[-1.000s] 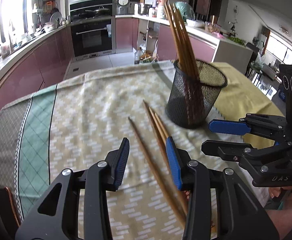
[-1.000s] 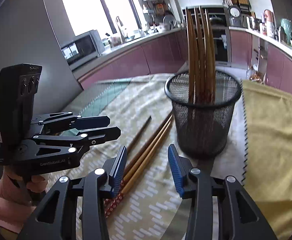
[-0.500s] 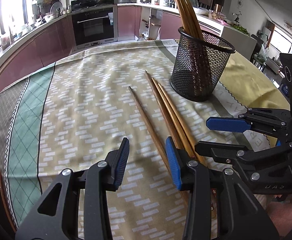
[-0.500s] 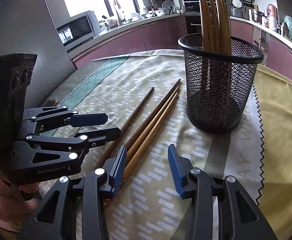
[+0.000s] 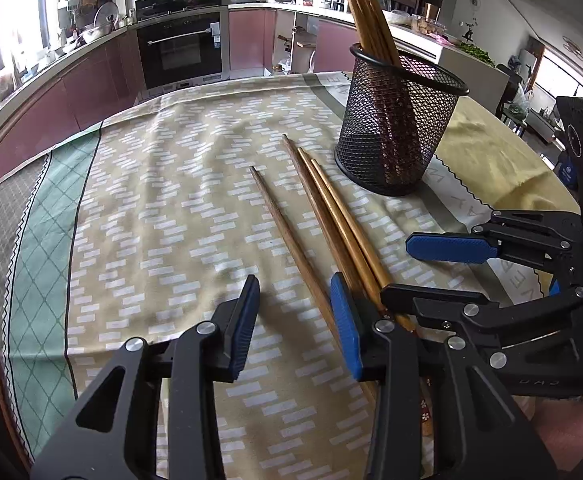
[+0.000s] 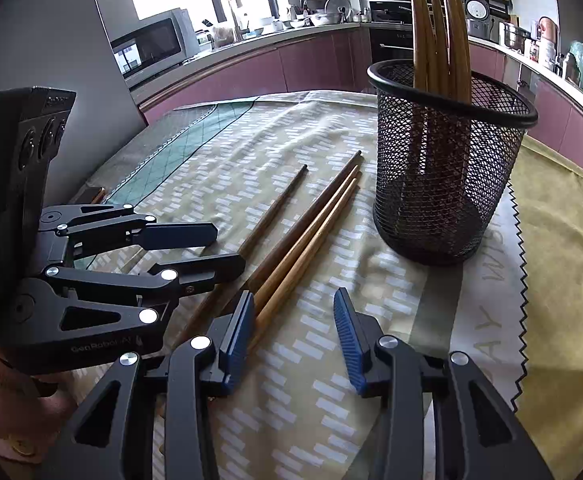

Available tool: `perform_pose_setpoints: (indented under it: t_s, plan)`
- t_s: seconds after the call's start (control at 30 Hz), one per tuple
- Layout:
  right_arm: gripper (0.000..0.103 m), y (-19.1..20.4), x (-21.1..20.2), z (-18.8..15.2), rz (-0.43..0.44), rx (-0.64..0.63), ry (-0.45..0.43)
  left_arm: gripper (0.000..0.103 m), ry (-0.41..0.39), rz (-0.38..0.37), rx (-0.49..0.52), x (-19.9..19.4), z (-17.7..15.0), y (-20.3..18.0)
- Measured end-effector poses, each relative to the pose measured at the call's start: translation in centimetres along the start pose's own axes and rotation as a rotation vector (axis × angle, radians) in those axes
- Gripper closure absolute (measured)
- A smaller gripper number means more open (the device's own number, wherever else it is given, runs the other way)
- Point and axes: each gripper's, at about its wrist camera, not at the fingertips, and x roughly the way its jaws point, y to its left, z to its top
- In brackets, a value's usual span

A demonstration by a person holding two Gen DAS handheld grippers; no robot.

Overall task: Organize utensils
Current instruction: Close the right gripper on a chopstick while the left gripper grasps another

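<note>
on the table, spread with a beige cloth patterned in small white dashes (image 5: 163,208), three long wooden chopsticks lie loose. the darker single chopstick (image 5: 287,236) lies a little apart from the other two; the pair of chopsticks, one dark brown and one lighter golden (image 5: 331,216), lie side by side and touching, all three pointing their thin tips toward the far side. just beyond their tips stands a round black wire-mesh holder (image 5: 399,128), upright, with several more tan wooden chopsticks (image 5: 365,20) leaning inside it, tips up. the holder sits near the seam where the beige cloth meets a plain yellow cloth (image 6: 567,232) with a zigzag edge.

the left gripper (image 5: 295,320), black with blue pads, hangs low over the near ends of the loose chopsticks with its jaws apart; the single dark chopstick runs between them, though i can't quite tell whether the right-hand pad touches it. nothing is clamped. the right gripper (image 6: 291,332) is right beside it, also with its jaws apart and empty; its left pad sits against or just over the pair, and only bare cloth shows in the gap. a hand (image 6: 7,404) holds the left gripper's handle at the lower left of the right wrist view.

behind, a kitchen with mauve cabinets (image 5: 91,80), a black built-in oven (image 5: 181,52) and a microwave (image 6: 147,46) on the counter.
</note>
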Motion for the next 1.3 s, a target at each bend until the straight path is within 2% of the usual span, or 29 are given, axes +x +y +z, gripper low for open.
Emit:
perform_pose_setpoints:
  t_s: [0.13,0.27,0.4,0.53,0.8,1.03,1.3]
  plan:
    - [0.073,-0.2,0.0,0.0,-0.012,-0.001,0.010,0.073,-0.001,-0.011,0.008,0.0,-0.1,0.0]
    - [0.075,-0.7,-0.1,0.0,-0.019,0.004,0.020,0.075,-0.002,-0.010,0.012,-0.2,-0.1,0.1]
    - [0.075,-0.8,0.0,0.1,-0.032,0.000,0.027,0.068,0.008,-0.011,-0.001,0.0,0.1,0.5]
    - [0.075,-0.6,0.4,0.5,-0.051,-0.008,0.028,0.067,0.012,-0.009,0.001,0.4,0.2,0.5]
    - [0.076,-0.6,1.6,1.6,-0.074,-0.014,0.020,0.078,0.018,0.016,0.008,1.3,1.0,0.4]
    - [0.093,-1.5,1.8,2.1,-0.066,0.043,0.003,0.090,0.020,0.020,-0.027,1.8,1.7,0.7]
    - [0.097,-2.8,1.1,1.5,-0.037,0.106,-0.018,0.094,0.012,0.018,-0.075,1.6,1.9,1.0]
